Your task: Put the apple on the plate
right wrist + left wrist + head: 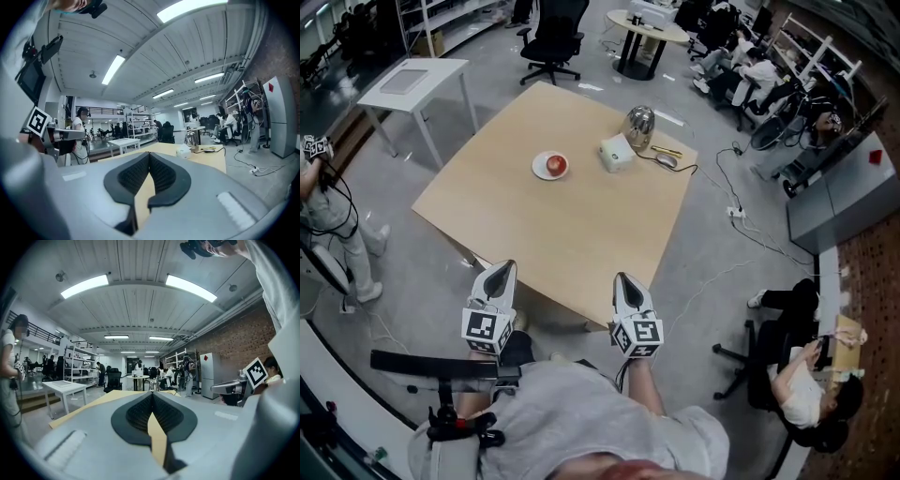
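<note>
With the apple (556, 166) already set on the plate (537, 170) far across the worktop (572, 234), the left tool (504, 270) and right tool (624, 280) are held closed, empty, at the near edge.

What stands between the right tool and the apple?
Nothing visible. Only bare table lies between the right tool and the apple, which sits on the plate. The white box and metal kettle stand aside, to the right.

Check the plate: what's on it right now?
A red apple sits on the white plate, nothing else visible. The plate's surface under the apple is hidden.
</note>
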`<action>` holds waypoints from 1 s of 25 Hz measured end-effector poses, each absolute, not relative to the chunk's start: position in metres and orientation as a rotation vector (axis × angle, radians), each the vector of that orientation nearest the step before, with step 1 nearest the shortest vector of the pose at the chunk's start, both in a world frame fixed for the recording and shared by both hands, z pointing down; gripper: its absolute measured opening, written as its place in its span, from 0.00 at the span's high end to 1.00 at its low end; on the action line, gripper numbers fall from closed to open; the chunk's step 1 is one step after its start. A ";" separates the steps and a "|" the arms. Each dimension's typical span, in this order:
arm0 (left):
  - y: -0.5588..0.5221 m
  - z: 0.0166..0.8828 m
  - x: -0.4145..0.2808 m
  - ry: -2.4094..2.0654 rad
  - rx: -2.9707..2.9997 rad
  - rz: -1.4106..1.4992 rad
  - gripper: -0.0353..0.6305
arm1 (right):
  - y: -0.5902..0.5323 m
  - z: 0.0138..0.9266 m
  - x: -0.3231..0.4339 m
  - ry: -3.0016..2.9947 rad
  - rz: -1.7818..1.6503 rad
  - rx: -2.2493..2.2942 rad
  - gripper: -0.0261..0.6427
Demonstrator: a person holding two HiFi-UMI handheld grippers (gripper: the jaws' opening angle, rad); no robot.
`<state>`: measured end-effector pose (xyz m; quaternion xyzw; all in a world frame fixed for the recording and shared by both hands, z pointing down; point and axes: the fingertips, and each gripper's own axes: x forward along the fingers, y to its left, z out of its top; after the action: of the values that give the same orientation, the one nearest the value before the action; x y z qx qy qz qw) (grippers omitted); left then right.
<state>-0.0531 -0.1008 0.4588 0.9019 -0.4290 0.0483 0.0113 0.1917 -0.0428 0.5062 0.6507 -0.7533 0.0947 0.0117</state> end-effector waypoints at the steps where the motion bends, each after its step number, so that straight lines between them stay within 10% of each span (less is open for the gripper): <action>1: -0.102 0.458 -0.053 -1.341 2.814 0.150 0.92 | -0.042 0.506 0.192 -2.350 0.296 2.029 0.95; 25: -0.100 0.459 -0.056 -1.350 2.822 0.159 0.92 | -0.036 0.509 0.187 -2.359 0.259 1.985 0.95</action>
<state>-0.0559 -0.0999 0.4591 0.9009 -0.4310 0.0507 0.0044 0.1867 -0.0361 0.5087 0.6414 -0.7623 0.0837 0.0236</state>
